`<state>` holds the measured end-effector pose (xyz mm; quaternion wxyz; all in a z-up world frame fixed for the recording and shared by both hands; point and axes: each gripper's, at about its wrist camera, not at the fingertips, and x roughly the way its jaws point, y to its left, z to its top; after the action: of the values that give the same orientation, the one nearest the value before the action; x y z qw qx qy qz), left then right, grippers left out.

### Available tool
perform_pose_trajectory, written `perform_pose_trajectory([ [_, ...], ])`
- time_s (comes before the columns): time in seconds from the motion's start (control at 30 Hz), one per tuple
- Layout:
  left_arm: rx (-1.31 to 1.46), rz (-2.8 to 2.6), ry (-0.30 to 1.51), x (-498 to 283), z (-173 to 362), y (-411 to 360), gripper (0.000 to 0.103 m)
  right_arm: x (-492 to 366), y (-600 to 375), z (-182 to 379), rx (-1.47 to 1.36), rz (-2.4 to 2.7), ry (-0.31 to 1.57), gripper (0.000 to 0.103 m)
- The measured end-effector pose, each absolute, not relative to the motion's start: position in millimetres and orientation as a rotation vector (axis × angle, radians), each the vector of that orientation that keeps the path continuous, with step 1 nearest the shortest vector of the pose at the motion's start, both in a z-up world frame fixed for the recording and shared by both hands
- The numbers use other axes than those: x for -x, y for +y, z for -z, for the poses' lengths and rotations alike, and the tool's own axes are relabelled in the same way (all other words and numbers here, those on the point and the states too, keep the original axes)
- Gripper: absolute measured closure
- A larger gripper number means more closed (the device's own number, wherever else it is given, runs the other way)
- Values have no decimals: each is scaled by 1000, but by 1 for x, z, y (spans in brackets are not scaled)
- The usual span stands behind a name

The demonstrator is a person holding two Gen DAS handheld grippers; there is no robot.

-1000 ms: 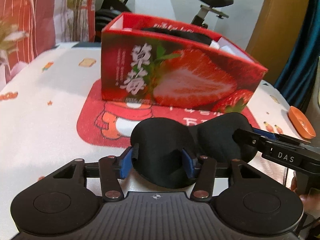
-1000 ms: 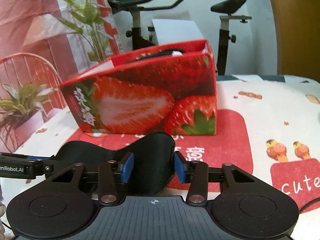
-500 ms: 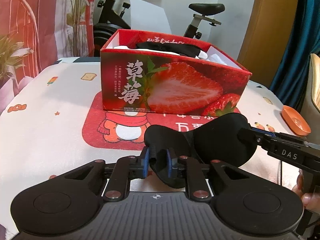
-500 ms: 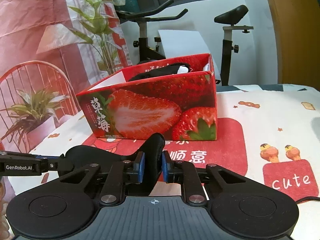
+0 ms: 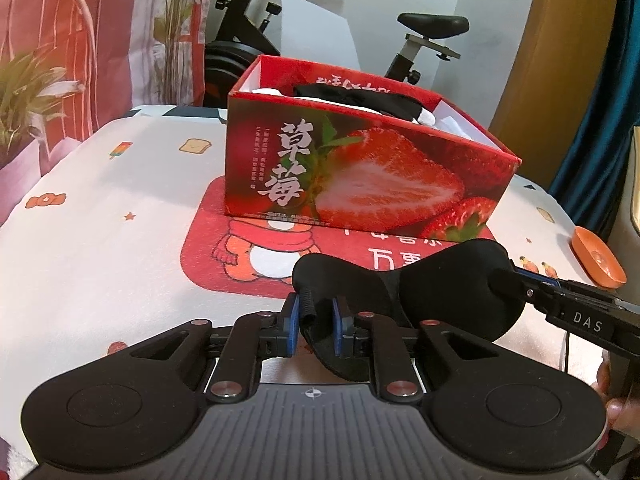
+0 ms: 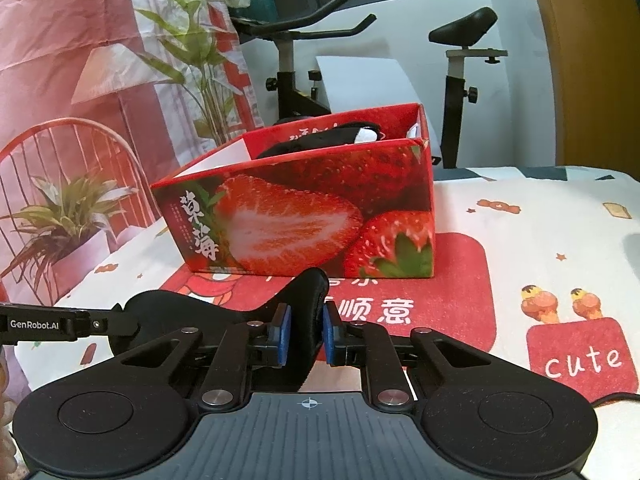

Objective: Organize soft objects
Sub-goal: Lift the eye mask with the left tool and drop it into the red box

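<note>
A black padded sleep mask [image 5: 448, 292] hangs just above the table, held at both ends. My left gripper [image 5: 314, 326] is shut on its left eye cup, the blue pads pinching the fabric. My right gripper [image 6: 305, 334] is shut on the other eye cup [image 6: 304, 304]; it also shows at the right of the left wrist view, right gripper [image 5: 520, 284]. Behind the mask stands an open red strawberry-print box [image 5: 360, 176], seen too in the right wrist view, box [image 6: 304, 216], with dark and white soft items inside.
The table carries a white patterned cloth [image 5: 100, 220] and a red mat [image 6: 452, 276] under the box. An orange dish [image 5: 596, 256] lies at the right edge. An exercise bike [image 6: 300, 80] and plants stand behind the table. A hand [image 5: 620, 416] shows at lower right.
Both grippers have closed from open onto the two ends of the mask. The mask has come up off the table a little, and its eye cups are now squeezed.
</note>
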<state>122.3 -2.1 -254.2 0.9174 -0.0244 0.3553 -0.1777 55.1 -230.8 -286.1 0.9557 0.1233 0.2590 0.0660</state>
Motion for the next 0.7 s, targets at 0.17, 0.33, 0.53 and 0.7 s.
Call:
perform_pose_trajectory([
  [0.17,46,357,688,-118,247,3,87,-55,-227,281,-232,-158,512,89],
  [0.33,48,362,609,-116,226,10,89,-53,-222,264,-184,-194,463,89],
  [0.53,32,389,491,-124,182,16,89,-63,-223,224,-167,-235,388,90],
  [0.7,-2,410,389,-149,139,13,89,-91,-224,182,-137,-273,326,90],
])
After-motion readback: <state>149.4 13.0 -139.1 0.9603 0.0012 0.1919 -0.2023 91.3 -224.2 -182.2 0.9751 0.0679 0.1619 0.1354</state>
